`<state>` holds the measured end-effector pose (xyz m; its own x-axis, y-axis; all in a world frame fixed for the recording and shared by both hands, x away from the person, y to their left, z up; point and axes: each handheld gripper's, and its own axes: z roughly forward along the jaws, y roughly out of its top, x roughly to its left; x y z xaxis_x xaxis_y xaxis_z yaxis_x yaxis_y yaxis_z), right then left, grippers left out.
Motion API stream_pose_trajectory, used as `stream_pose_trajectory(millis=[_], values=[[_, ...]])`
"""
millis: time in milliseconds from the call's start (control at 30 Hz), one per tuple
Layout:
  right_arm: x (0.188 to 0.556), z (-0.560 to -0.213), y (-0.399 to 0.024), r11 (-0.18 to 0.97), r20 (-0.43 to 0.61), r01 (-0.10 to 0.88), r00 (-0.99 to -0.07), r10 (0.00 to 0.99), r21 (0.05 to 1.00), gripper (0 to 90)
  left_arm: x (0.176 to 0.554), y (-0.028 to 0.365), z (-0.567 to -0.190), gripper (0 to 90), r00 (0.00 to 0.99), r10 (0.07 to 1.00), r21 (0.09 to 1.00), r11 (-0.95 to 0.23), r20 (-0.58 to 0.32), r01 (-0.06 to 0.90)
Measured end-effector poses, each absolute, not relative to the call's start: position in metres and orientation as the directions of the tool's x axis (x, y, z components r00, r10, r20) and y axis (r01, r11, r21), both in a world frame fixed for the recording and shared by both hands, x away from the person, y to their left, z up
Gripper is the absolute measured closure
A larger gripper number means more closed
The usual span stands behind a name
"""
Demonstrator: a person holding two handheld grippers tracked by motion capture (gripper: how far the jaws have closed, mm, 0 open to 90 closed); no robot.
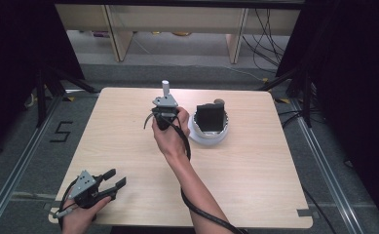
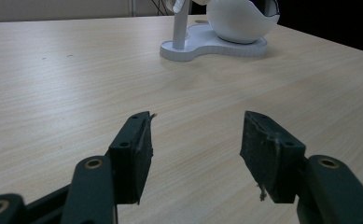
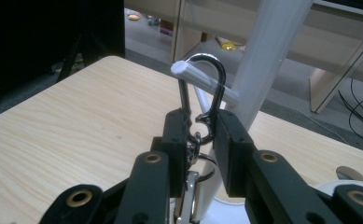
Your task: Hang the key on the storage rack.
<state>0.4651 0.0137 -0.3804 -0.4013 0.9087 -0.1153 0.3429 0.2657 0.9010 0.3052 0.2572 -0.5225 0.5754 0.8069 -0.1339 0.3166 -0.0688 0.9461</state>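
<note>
From the high view I see my right tool [image 1: 164,100] held up over the middle of the tabletop [image 1: 255,185], just left of the white stand's bowl [image 1: 207,132], but I can't make out there what it grips. The right gripper view settles it: the jaws are clamped on a metal carabiner clip [image 3: 202,100], whose hook is looped over a white peg [image 3: 202,79] jutting from the stand's upright post [image 3: 268,56]. A ring hangs below the clip between the jaws.

My left tool [image 1: 110,181] rests low at the near left corner of the tabletop, jaws spread with nothing between them; the left gripper view confirms bare wood between the pads [image 2: 142,140] and shows the stand's flat base [image 2: 216,46] well ahead, with post and bowl on it.

The near and right parts of the tabletop lie bare. The left tool sits close to the near edge.
</note>
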Motion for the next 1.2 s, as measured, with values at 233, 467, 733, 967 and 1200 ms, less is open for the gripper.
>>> stream_pose_trajectory(millis=[233, 467, 733, 967, 1200], values=[[0.468, -0.383, 0.011, 0.26, -0.104, 0.347, -0.409, 0.907, 0.901, 75.8, 0.305, 0.257, -0.523, 42.8, 0.575, 0.807, 0.946, -0.067, -0.135, 0.317], [0.47, -0.387, 0.009, 0.256, -0.098, 0.355, -0.407, 0.908, 0.899, 75.7, 0.305, 0.257, -0.523, 42.8, 0.576, 0.806, 0.946, -0.069, -0.135, 0.318], [0.471, -0.391, 0.006, 0.241, -0.079, 0.365, -0.406, 0.91, 0.899, 75.6, 0.306, 0.257, -0.524, 42.8, 0.58, 0.803, 0.947, -0.063, -0.138, 0.314], [0.473, -0.392, 0.001, 0.26, -0.096, 0.364, -0.411, 0.907, 0.894, 75.3, 0.305, 0.258, -0.523, 42.8, 0.574, 0.808, 0.945, -0.07, -0.135, 0.32], [0.472, -0.394, -0.001, 0.237, -0.081, 0.354, -0.402, 0.912, 0.905, 74.8, 0.305, 0.258, -0.523, 42.8, 0.574, 0.808, 0.945, -0.069, -0.134, 0.318]])
